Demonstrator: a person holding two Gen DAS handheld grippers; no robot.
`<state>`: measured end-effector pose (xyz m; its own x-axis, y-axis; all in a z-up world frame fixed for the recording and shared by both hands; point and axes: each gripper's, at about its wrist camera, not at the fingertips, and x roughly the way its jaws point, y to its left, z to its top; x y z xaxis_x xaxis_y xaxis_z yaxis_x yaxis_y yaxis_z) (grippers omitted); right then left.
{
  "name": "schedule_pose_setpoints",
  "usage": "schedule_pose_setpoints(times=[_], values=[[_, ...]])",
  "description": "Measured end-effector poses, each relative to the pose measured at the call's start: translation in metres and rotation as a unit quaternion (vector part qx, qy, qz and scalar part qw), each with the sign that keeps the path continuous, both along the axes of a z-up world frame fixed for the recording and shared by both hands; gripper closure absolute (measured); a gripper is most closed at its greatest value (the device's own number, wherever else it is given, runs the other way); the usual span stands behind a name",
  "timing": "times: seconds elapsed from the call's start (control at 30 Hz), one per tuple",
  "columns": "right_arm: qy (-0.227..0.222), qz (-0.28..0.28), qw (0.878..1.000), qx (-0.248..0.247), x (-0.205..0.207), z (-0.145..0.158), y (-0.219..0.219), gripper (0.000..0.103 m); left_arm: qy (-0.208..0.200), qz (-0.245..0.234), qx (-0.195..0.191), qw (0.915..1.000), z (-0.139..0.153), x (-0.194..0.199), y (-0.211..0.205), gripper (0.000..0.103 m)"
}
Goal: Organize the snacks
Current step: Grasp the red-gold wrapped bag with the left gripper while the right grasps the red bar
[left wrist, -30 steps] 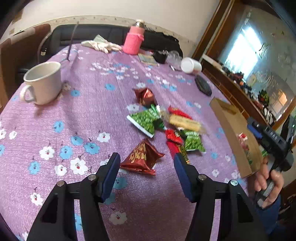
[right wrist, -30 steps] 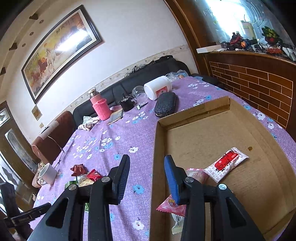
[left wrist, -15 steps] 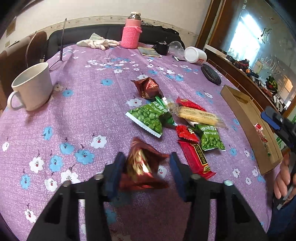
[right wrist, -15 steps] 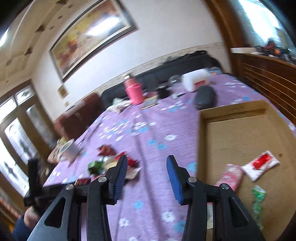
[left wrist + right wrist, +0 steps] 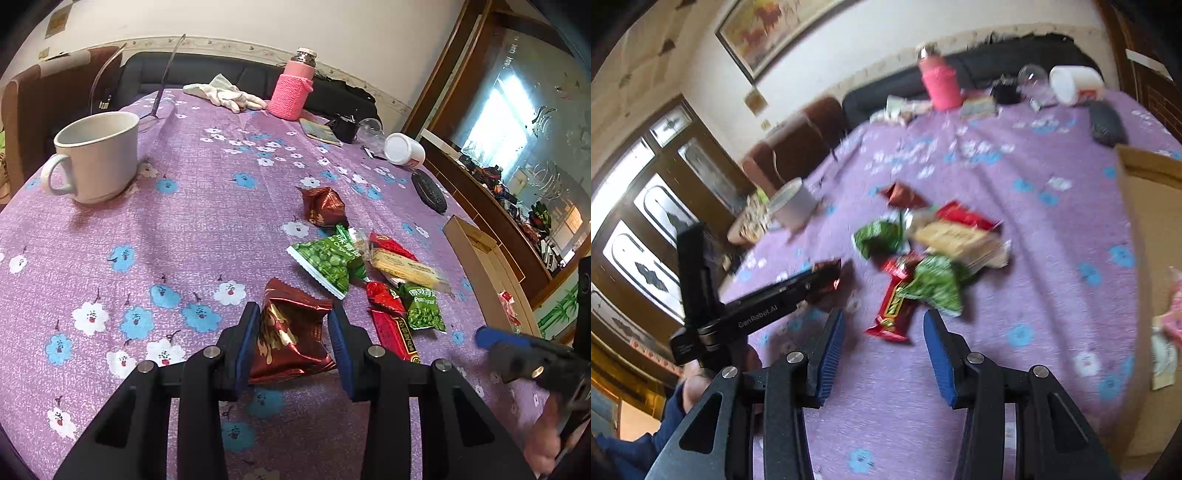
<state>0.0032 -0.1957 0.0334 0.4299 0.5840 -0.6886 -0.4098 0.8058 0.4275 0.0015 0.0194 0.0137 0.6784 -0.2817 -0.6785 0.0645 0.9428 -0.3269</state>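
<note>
As its fingers finish closing, left gripper (image 5: 291,345) clamps crinkled maroon-and-gold foil snack packet (image 5: 291,338) | right gripper (image 5: 884,349) open, empty, near snack pile | cardboard box (image 5: 487,273) next.

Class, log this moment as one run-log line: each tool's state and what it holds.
left tool: closing on brown foil packet | right tool: open, empty, facing snack pile | cardboard tray: waiting
</note>
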Motion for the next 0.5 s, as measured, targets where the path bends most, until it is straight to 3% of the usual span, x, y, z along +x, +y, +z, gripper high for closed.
schedule_pose_setpoints(times=[0.17,0.4,0.47,0.5], values=[[0.021,-0.004,0.999,-0.047,0.015,-0.016,0.031,0.055,0.002,0.003,0.001,1.0,0.0,-0.001,0.001,0.066],[0.009,-0.009,0.992,-0.127,0.029,-0.03,0.053,0.055,0.005,0.0,0.011,0.9999,-0.001,0.001,-0.003,0.066],[-0.013,-0.006,0.989,-0.147,0.027,-0.031,0.056,0.074,0.005,-0.001,0.012,0.9999,-0.001,0.001,-0.003,0.066],[-0.02,-0.006,0.988,-0.151,0.027,-0.031,0.055,0.078,0.005,-0.001,0.013,0.9999,-0.002,0.001,-0.004,0.066]])
